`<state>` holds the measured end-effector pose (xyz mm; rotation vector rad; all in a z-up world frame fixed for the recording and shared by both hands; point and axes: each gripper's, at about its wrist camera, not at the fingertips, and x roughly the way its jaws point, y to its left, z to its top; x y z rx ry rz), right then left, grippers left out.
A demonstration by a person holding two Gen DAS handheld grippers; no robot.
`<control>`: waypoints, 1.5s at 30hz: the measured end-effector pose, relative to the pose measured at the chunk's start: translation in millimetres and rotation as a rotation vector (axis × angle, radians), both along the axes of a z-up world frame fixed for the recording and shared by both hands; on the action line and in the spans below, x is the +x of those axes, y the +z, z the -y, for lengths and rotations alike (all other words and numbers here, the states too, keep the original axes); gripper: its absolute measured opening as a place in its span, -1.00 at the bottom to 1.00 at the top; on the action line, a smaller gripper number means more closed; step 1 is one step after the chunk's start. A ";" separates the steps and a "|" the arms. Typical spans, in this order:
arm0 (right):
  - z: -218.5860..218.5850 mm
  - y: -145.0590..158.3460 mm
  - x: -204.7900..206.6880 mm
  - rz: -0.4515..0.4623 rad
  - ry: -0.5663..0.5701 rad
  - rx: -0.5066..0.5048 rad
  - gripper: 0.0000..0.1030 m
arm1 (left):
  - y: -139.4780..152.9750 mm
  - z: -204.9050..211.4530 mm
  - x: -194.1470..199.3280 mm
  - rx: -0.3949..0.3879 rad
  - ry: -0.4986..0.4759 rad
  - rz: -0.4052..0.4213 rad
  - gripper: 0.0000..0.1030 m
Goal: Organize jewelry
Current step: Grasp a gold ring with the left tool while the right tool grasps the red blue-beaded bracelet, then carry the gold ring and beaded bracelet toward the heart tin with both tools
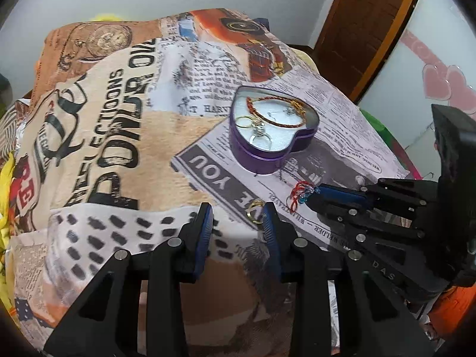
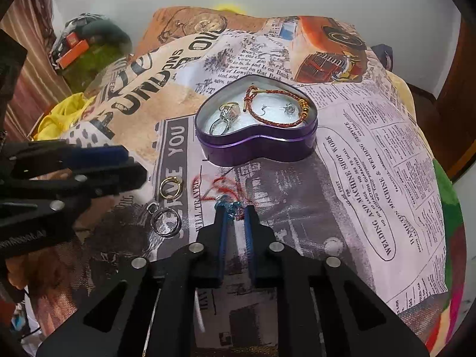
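A purple heart-shaped tin (image 1: 267,153) (image 2: 255,145) stands open on the printed blanket. A red-and-gold braided bracelet (image 2: 273,110), rings and small earrings lie in it. In front of the tin, my right gripper (image 2: 235,209) (image 1: 312,195) is shut on a red thread bracelet with blue beads (image 2: 227,202) (image 1: 300,193) on the cloth. A gold ring (image 2: 170,186) (image 1: 255,211) and a silver ring (image 2: 165,221) lie to its left. My left gripper (image 1: 236,211) (image 2: 134,163) hovers open, with the gold ring just beyond its right fingertip and nothing between its fingers.
The newspaper-print blanket (image 1: 125,136) is draped over a rounded mound and falls away on all sides. A brown wooden door (image 1: 363,29) stands at the back right. Yellow cloth (image 2: 59,116) and a pile of clutter (image 2: 89,53) lie off the blanket's left edge.
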<state>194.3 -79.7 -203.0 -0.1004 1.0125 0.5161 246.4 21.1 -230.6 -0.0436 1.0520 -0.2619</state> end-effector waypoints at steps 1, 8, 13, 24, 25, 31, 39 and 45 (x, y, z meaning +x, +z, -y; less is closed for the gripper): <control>0.0 1.0 -1.0 0.008 -0.002 -0.008 -0.88 | -1.2 2.7 0.2 0.003 -0.008 -0.004 -0.34; 15.8 6.5 -2.3 0.030 -0.024 -0.014 -0.93 | -12.1 18.9 3.8 0.043 -0.041 -0.025 -0.34; 29.6 10.2 -1.1 0.020 -0.032 0.004 -0.92 | -15.5 21.1 10.1 0.037 -0.021 -0.024 -0.47; 26.1 11.9 -2.7 0.021 -0.010 0.000 -0.36 | -11.8 14.7 9.0 0.011 -0.003 -0.007 -0.66; 24.8 11.4 -1.7 0.021 -0.008 -0.007 -0.36 | -9.0 12.1 8.1 0.004 0.006 0.000 -0.66; 9.2 1.6 4.2 0.041 0.028 -0.067 -0.36 | 11.5 -6.8 3.6 -0.010 0.050 0.050 -0.66; 6.6 3.1 2.4 0.045 0.039 -0.056 -0.86 | 29.2 -20.8 1.7 0.002 0.086 0.090 -0.66; 13.1 22.6 -1.0 0.082 0.013 -0.019 -0.86 | 40.0 -11.7 -0.8 0.008 0.070 0.120 -0.66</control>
